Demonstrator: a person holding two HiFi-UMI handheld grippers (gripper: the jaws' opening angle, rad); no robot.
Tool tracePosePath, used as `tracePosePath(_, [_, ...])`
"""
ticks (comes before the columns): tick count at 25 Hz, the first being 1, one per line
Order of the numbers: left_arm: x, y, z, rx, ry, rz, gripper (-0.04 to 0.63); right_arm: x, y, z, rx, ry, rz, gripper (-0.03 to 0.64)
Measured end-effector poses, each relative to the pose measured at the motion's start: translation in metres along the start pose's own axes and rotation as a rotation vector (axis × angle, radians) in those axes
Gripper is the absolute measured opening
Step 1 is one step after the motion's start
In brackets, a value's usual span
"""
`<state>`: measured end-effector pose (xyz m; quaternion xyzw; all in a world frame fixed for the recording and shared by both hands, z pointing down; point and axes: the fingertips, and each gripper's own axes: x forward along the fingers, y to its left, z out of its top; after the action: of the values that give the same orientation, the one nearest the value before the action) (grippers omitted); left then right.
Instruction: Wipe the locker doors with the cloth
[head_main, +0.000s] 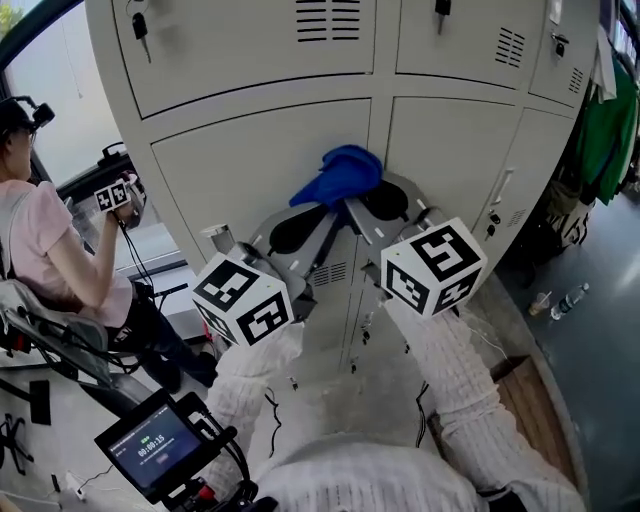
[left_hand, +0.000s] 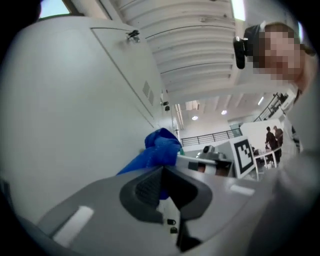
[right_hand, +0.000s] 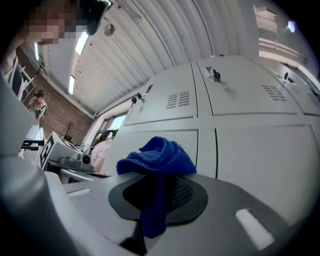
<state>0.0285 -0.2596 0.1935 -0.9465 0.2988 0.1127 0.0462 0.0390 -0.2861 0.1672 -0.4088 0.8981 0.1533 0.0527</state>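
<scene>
A blue cloth (head_main: 340, 175) is bunched up against the pale grey locker doors (head_main: 240, 170), near the seam between two middle doors. My left gripper (head_main: 302, 225) comes from the lower left and is shut on the cloth's trailing left end; in the left gripper view the cloth (left_hand: 160, 150) runs down between the dark pads (left_hand: 145, 192). My right gripper (head_main: 378, 205) is shut on the cloth's right part. In the right gripper view the cloth (right_hand: 157, 157) piles over the right gripper (right_hand: 157, 192) and a strip hangs between its jaws, with locker doors (right_hand: 250, 155) behind.
A seated person in a pink top (head_main: 45, 240) holds another marker device at the left. A small timer screen (head_main: 150, 445) sits low at the left. Green clothing (head_main: 610, 125) hangs at the right, with bottles (head_main: 568, 300) on the floor. Keys (head_main: 140, 28) hang from upper doors.
</scene>
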Motion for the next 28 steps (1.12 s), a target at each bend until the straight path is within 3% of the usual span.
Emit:
tracePosePath(4, [0.009, -0.01, 0.047, 0.181, -0.044, 0.014, 0.003, 0.003, -0.01, 0.044, -0.067, -0.075, -0.02, 0.051])
tracePosePath(9, [0.024, -0.014, 0.078, 0.254, -0.079, -0.009, 0.003, 0.011, -0.027, 0.065, -0.096, -0.103, -0.024, 0.051])
tracePosePath(21, [0.025, -0.005, 0.078, 0.19, -0.072, -0.046, 0.003, 0.015, -0.03, 0.069, -0.088, -0.147, -0.019, 0.052])
tracePosePath(28, [0.021, -0.008, 0.067, 0.195, -0.037, -0.057, 0.005, 0.012, -0.027, 0.064, -0.063, -0.166, -0.021, 0.051])
